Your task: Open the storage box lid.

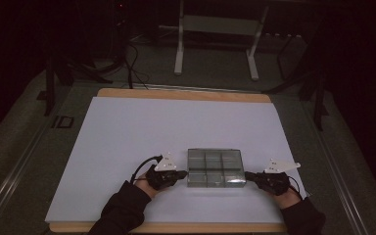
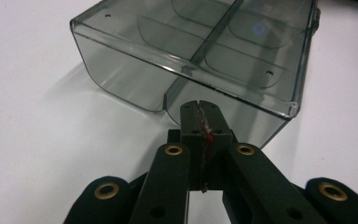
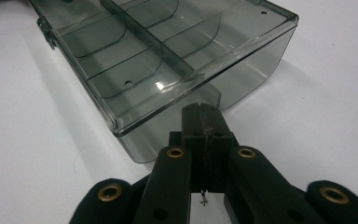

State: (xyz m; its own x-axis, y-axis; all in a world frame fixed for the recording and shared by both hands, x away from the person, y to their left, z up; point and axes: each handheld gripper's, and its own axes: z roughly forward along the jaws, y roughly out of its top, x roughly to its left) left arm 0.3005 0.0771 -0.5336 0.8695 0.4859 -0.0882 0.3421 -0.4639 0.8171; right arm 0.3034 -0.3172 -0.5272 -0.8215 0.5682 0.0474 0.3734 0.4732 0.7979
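Left gripper (image 1: 183,173): jaws pressed fully together, nothing between them. In the left gripper view the closed tips (image 2: 200,108) sit right against the near short wall of the grey plastic box (image 2: 191,51), at the line of its central divider; whether they actually touch the wall cannot be told.

Right gripper (image 1: 248,175): jaws likewise closed flat on each other, holding nothing. In the right gripper view its tips (image 3: 200,112) stand just below the rim of the box (image 3: 168,56) at the opposite short wall; contact again cannot be confirmed.

The box (image 1: 216,168) is translucent smoky grey with a clear lid shut over it and a small latch on one long side. Dividers split it into compartments, which appear empty. It lies flat between the two grippers, near the person's edge of the table, slightly right of centre.

Nothing stands between either gripper and the box. A cable loops from the left gripper across the sheet.

Surface: a white sheet (image 1: 176,127) covers a wooden tabletop (image 1: 186,94), whose edge shows at the far and near sides. Dark sleeves enter from below.

Room: dim, grey-green floor, a pale metal stand (image 1: 218,34) beyond the table, cables (image 1: 127,63) on the floor at far left.
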